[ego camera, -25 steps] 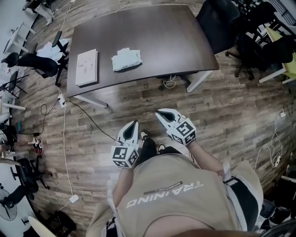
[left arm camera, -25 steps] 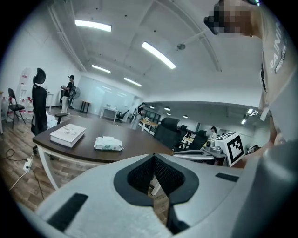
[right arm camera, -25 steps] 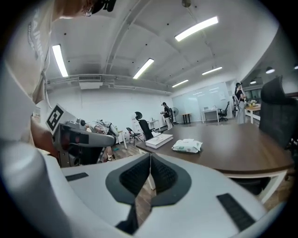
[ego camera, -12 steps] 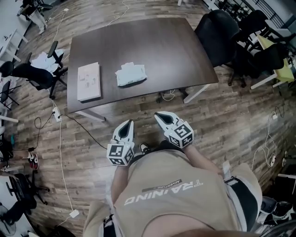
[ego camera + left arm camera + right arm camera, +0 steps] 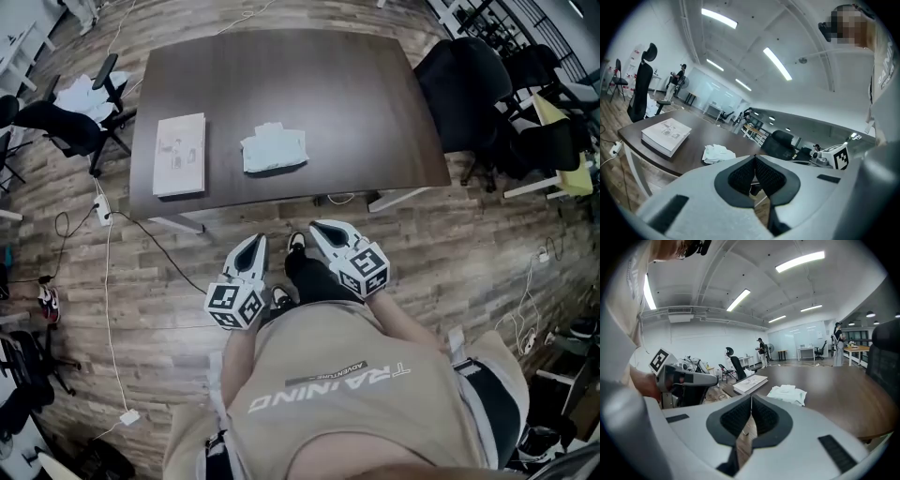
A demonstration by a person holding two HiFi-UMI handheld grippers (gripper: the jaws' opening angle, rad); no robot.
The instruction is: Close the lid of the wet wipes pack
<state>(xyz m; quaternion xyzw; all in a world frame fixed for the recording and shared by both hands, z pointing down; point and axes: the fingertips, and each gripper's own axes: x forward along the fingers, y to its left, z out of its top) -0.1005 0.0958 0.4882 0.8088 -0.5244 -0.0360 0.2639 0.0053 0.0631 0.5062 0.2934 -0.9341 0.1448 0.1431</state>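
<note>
Dark wood tabletop (image 5: 375, 112) now fills more of the head view, and its near edge sits closer to the two claws than it did a second ago. Both claws have travelled with the person's body across the plank floor (image 5: 487, 244). I read this as the walk-up, with the reach itself not yet begun.

From the left, a pale book (image 5: 179, 155) lies flat near the tabletop's left end. The wet wipes pack (image 5: 274, 150) lies to its right, apart from it, in the near half of the tabletop. The pack's long axis runs across the view, roughly along the near edge and only slightly askew. Its top looks white and crumpled. Which way the lid faces, and on which side it hinges, is too small to tell.

Lower down, the left claw (image 5: 255, 242) hangs over the floor short of the edge, its jaws pressed together with nothing between them. Just beside it, the right claw (image 5: 320, 228) is likewise closed and empty, aimed toward the tabletop. Black office chairs (image 5: 469, 84) stand off the right corner.
</note>
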